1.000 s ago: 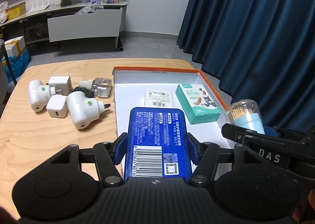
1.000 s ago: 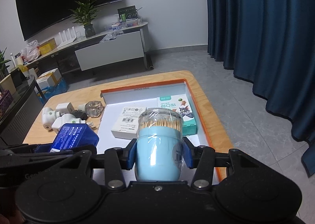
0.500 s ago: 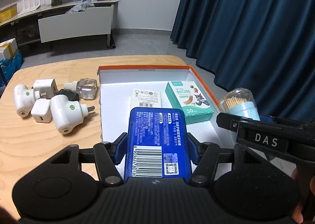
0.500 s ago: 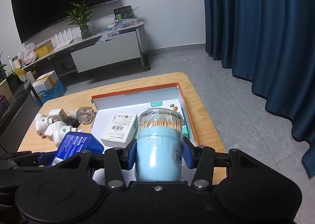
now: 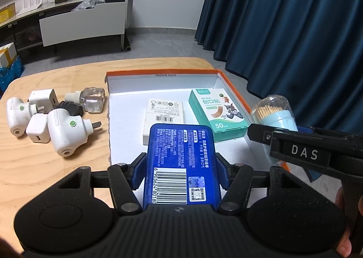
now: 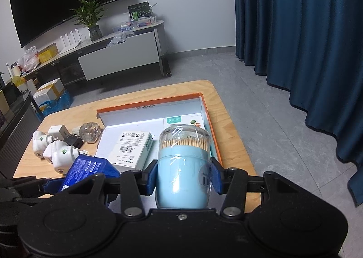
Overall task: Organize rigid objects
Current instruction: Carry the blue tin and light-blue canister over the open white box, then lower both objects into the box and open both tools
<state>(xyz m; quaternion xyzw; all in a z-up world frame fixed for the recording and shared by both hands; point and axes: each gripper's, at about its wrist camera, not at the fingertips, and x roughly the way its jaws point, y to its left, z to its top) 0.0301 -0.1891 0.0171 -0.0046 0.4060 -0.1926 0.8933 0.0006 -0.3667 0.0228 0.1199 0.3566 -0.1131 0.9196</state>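
My left gripper (image 5: 180, 173) is shut on a flat blue box (image 5: 180, 162) with a barcode, held above the near part of the orange-rimmed white tray (image 5: 163, 73). My right gripper (image 6: 183, 178) is shut on a light blue toothpick jar (image 6: 183, 167) with a clear lid, held above the tray's near right side; the jar also shows in the left wrist view (image 5: 273, 111). In the tray lie a white box (image 5: 164, 118) and a teal plaster box (image 5: 215, 114).
On the wooden table (image 5: 27, 167) left of the tray lie white plug-in devices (image 5: 65, 132), white chargers (image 5: 38, 131), a black plug and a clear glass bottle (image 5: 90, 99). A dark blue curtain (image 5: 295, 31) hangs to the right, past the table's edge.
Both grippers have drawn back and up from the tray with their objects; the tray and table items sit farther off in both views. Grips are unchanged.
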